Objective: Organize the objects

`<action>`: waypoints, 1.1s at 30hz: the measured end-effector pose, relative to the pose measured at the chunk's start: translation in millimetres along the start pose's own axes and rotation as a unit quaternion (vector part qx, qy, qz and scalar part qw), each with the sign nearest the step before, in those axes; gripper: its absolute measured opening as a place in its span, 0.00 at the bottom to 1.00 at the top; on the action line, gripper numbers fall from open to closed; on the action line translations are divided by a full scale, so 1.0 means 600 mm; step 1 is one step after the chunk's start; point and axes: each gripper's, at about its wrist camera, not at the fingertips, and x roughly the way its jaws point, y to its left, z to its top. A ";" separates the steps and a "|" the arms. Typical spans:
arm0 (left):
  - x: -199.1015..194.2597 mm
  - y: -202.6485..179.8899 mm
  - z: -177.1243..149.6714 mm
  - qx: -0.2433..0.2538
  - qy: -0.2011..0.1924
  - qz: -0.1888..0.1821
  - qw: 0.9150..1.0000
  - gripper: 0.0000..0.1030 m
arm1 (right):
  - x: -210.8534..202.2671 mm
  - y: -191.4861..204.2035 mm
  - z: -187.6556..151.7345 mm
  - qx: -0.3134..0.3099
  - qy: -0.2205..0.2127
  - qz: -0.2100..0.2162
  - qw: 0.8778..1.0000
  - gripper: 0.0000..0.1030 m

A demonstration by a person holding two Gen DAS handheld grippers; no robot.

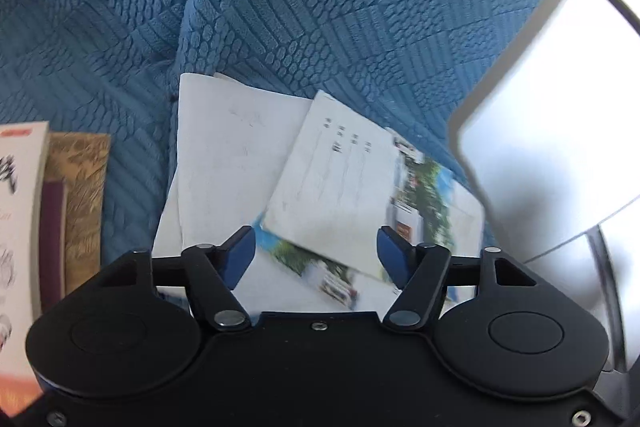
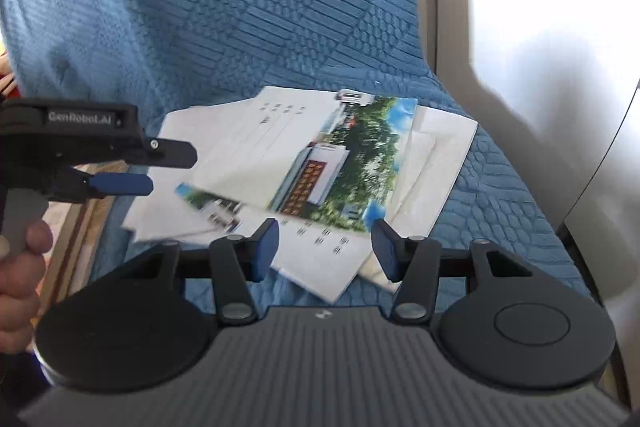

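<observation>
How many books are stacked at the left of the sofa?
3 visible: a white-covered book, a maroon one and a gold-patterned one, all beside the loose papers; others may be hidden.

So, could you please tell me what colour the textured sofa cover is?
The sofa cover is blue, with an embossed geometric pattern; the right wrist view shows it best.

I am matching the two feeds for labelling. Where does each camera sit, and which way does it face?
Left wrist: on the left gripper, facing down at loose papers and a brochure on a blue quilted cover; its open fingers show.
Right wrist: on the right gripper, facing down at the same pile; the left gripper and hand show.
Shared: brochure, papers, cover.
</observation>
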 end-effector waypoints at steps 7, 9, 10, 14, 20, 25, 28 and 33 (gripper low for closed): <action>0.059 0.019 0.023 0.022 -0.003 0.011 1.000 0.46 | 0.049 -0.013 -0.011 0.021 -0.002 -0.023 0.999 0.49; 0.066 0.019 0.027 0.030 -0.008 0.012 0.999 0.40 | 0.053 -0.009 -0.013 0.011 -0.006 -0.029 1.000 0.49; 0.068 0.018 0.030 0.034 -0.009 0.016 0.999 0.38 | 0.054 -0.009 -0.014 0.009 -0.007 -0.033 0.999 0.46; 0.074 0.017 0.035 0.035 -0.009 0.019 0.999 0.33 | 0.057 -0.019 -0.016 0.022 -0.012 -0.043 0.999 0.35; 0.074 0.014 0.033 0.051 -0.006 0.022 0.998 0.28 | 0.048 -0.031 -0.020 0.055 -0.004 -0.021 0.998 0.26; 0.063 0.035 0.043 0.029 0.008 0.011 1.000 0.24 | 0.030 -0.015 -0.024 0.073 0.014 -0.006 0.997 0.23; 0.053 0.042 0.043 0.031 0.015 0.010 0.999 0.23 | 0.013 0.008 -0.034 0.074 0.026 0.009 0.997 0.22; 0.045 0.055 0.026 0.018 0.059 -0.031 0.998 0.14 | -0.019 0.073 -0.048 0.059 0.047 0.061 0.995 0.11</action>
